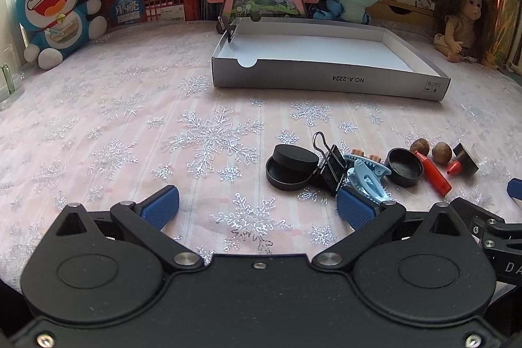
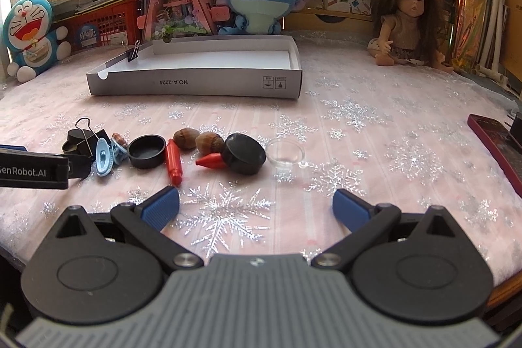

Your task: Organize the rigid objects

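A: What is the largest task item, and where does it lie relative to each tool?

B: The shallow white cardboard tray (image 1: 326, 77) stands on the snowflake-patterned counter (image 1: 114, 119), well ahead of the left tool (image 1: 257, 207) and ahead and to the left of the right tool (image 2: 256, 206). Its near wall reads "NO.A-2224", printed upside down, with two small packing symbols beside it. A small black binder clip (image 2: 133, 52) grips its left rim.

A: In what state are the tools?

B: Both stand wide apart with nothing between the blue pads. The left tool's side, seen from the right wrist, bears the partial lettering "enRobot.AI".

A: And the smaller items?

B: They form a row between tray and tools. From the left wrist: a black round tin (image 1: 290, 167) with its lid askew, a large black binder clip (image 1: 331, 165), and a light-blue hair claw (image 1: 367, 176) just beside the left tool's right pad (image 1: 355, 211). Then follow a black cap (image 2: 146, 150), a red crayon-shaped piece (image 2: 174, 165), two brown nuts (image 2: 208, 142), a red cone (image 2: 210, 160) touching a black puck (image 2: 244, 154), and a clear shallow dish (image 2: 286, 153), all just ahead of the right tool.

A: Other writing?

B: A red crate (image 1: 153, 0) behind carries a blue sticker whose characters are too small to read reliably.
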The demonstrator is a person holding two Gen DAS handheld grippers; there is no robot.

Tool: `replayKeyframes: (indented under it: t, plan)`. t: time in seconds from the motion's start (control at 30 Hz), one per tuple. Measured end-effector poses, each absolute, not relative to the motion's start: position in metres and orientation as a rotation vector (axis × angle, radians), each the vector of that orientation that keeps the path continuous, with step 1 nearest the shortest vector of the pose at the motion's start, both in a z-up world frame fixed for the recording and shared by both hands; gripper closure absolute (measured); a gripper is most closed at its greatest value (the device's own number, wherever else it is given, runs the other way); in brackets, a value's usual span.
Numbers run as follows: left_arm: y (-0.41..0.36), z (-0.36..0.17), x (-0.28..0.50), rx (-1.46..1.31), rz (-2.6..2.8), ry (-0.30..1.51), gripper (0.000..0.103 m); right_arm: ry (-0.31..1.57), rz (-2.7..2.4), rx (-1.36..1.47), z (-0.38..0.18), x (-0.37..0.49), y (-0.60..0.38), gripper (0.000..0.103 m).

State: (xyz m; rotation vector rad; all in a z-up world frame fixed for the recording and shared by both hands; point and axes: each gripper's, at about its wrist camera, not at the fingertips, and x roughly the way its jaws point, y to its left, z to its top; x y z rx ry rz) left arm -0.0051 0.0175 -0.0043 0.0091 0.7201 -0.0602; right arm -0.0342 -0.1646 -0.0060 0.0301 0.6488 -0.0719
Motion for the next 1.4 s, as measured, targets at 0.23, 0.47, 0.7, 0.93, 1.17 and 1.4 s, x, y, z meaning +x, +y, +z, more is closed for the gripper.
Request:
replayKeyframes:
  t: [0.23, 0.47, 0.7, 0.93, 1.17, 1.4]
  plan:
    - [0.03, 0.01, -0.007, -0.013, -0.052, 0.662, 0.018, 0.561, -0.023, -0.014, 0.006, -0.036, -0.162, 0.0]
    - [0.032, 0.019, -0.005, -0.008, -0.103, 0.633, 0.038, 0.527, -0.007, 0.01, 0.013, -0.026, -0.173, 0.009]
    - [0.021, 0.02, -0.008, -0.007, -0.195, 0.622, 0.064, 0.556, -0.007, 0.066, 0.009, -0.019, -0.184, 0.032]
    - [0.018, 0.022, -0.013, 0.03, -0.215, 0.611, 0.082, 0.557, -0.066, 0.054, 0.008, -0.02, -0.195, 0.045]
    - [0.024, 0.02, -0.012, 0.035, -0.202, 0.616, 0.082, 0.527, -0.098, 0.006, 0.014, -0.022, -0.197, 0.054]
    - [0.025, 0.017, -0.008, 0.031, -0.195, 0.623, 0.082, 0.502, -0.173, 0.026, 0.015, -0.027, -0.208, 0.059]
